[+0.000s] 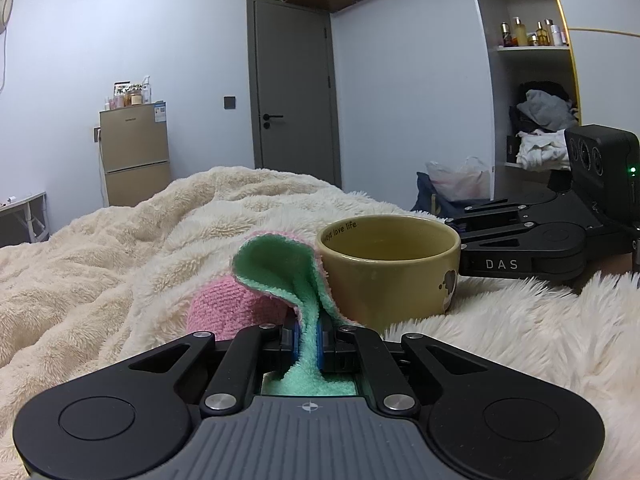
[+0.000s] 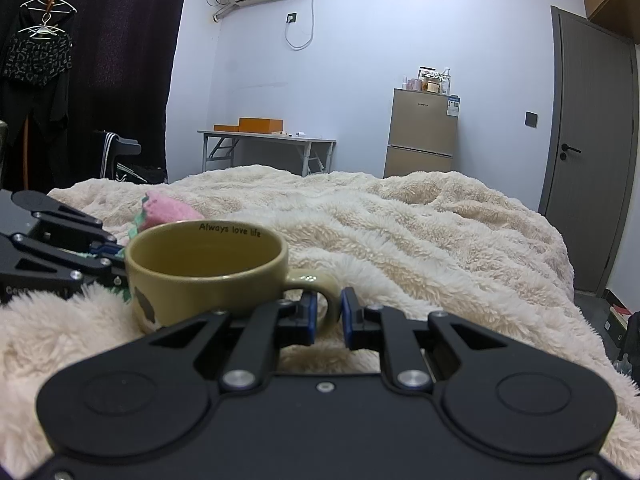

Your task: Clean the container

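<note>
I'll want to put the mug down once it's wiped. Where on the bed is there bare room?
Bare blanket lies right of the mug, out toward the door side, and behind it toward the fridge. It is crowded left of the mug: the cloth, pinched in the left gripper, sits there. The right gripper grips the handle.

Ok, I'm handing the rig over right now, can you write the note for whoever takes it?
Left gripper: shut on the cloth, green side up, just beside the mug.
Right gripper: shut on the mug's handle, steadying it.
Mug stands upright on the blanket, empty as far as can be seen.
Done: both grips taken, cloth brought up to the mug.
Left: cloth is not yet inside; wipe the inside and rim, then set both down.
</note>
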